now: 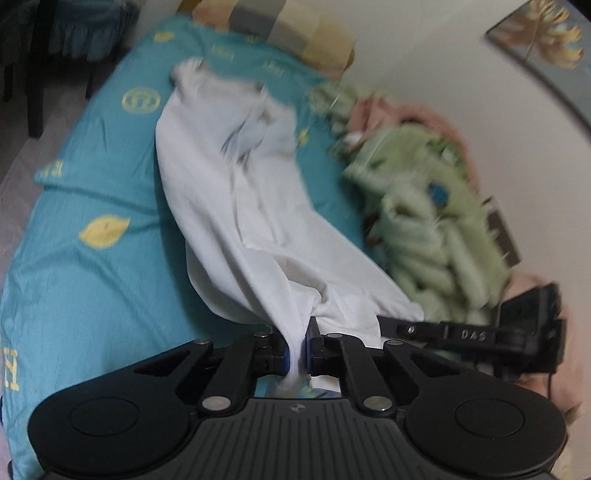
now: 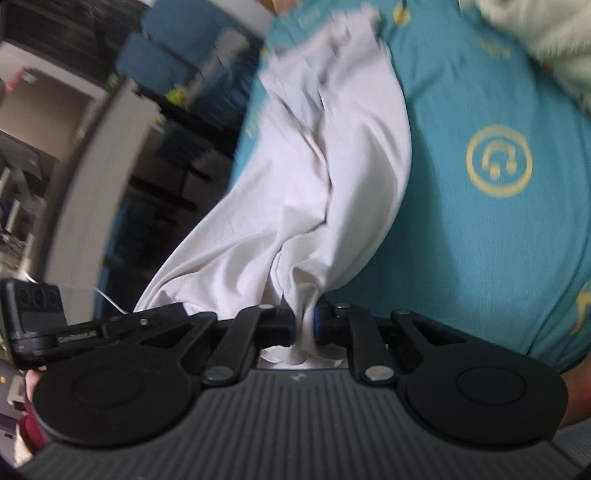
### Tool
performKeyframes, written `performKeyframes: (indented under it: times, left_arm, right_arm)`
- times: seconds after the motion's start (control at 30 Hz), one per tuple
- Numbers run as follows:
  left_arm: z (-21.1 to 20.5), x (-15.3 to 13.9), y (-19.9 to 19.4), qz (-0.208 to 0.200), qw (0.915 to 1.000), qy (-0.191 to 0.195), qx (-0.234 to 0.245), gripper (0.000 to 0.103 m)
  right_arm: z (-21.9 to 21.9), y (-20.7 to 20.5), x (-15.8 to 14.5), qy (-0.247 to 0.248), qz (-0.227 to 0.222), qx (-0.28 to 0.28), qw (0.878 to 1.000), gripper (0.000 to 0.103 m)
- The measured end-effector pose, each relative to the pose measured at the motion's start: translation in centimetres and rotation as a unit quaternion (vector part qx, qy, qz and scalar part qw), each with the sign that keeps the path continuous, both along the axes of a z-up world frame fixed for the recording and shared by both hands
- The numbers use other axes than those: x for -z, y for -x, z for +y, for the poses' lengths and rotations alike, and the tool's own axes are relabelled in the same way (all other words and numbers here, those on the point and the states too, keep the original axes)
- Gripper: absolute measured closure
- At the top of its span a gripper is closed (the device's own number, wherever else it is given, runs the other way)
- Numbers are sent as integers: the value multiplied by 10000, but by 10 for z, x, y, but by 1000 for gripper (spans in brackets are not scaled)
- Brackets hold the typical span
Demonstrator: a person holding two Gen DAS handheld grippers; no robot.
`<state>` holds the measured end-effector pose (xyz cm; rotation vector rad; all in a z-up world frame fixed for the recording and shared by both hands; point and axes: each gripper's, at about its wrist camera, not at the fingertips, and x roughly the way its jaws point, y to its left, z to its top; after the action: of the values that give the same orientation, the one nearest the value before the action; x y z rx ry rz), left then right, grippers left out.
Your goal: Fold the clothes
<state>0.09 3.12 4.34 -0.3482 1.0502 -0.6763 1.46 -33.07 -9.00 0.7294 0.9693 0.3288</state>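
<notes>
A white garment (image 1: 236, 192) stretches from the bed up toward me, its far end blurred. My left gripper (image 1: 297, 356) is shut on a bunched edge of it, cloth pinched between the blue pads. In the right wrist view the same white garment (image 2: 314, 173) hangs lifted over the teal sheet, and my right gripper (image 2: 305, 325) is shut on another gathered edge. The right gripper (image 1: 476, 334) shows from the side at the right of the left wrist view. The left gripper (image 2: 40, 325) shows at the left edge of the right wrist view.
The bed carries a teal sheet (image 1: 92, 177) with yellow prints. A green fleece blanket (image 1: 417, 206) and pink cloth (image 1: 388, 110) lie heaped along the white wall. A striped pillow (image 1: 280, 26) sits at the head. Dark shelving (image 2: 155, 177) stands beside the bed.
</notes>
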Motion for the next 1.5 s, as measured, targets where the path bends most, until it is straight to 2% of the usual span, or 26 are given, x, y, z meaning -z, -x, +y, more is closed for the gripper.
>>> performKeyframes:
  times: [0.17, 0.3, 0.47, 0.63, 0.7, 0.8, 0.9, 1.03, 1.27, 1.4, 1.5]
  left_arm:
    - [13, -57, 42, -379, 9976, 522, -251, 96]
    - [13, -80, 76, -494, 9965, 621, -275, 96]
    - [33, -82, 140, -553, 9957, 689, -283, 96]
    - [42, -69, 202, -615, 9957, 678, -136, 96]
    - [45, -66, 218, -645, 9956, 675, -103, 96]
    - [43, -69, 223, -789, 9947, 645, -144, 96]
    - [36, -78, 201, -869, 9937, 671, -237, 96]
    - [21, -90, 156, -1027, 9921, 630, -338, 95]
    - [-19, -89, 50, -1406, 9886, 78, -528, 95]
    - [-34, -60, -13, -1411, 9875, -151, -685, 95]
    - [-42, -26, -60, -1371, 9867, -378, -791, 95]
  right_arm:
    - [-4, 25, -43, 65, -523, 94, 9986, 90]
    - [-5, 51, -66, 113, -836, 68, 9964, 90]
    - [-6, 103, -82, 144, -1164, 31, 9931, 90]
    - [-6, 163, -80, 156, -1402, 57, 9900, 90]
    - [-6, 181, -77, 126, -1457, 81, 9892, 90]
    - [-7, 188, -78, 115, -1487, 106, 9888, 90]
    - [-7, 177, -87, 223, -1568, 145, 9873, 90]
    - [-13, 140, -95, 239, -1640, 330, 9856, 90]
    - [-20, 41, -96, 462, -1486, 480, 9867, 90]
    - [-19, -21, -76, 650, -1309, 519, 9879, 90]
    - [-18, -67, -51, 723, -1102, 528, 9899, 90]
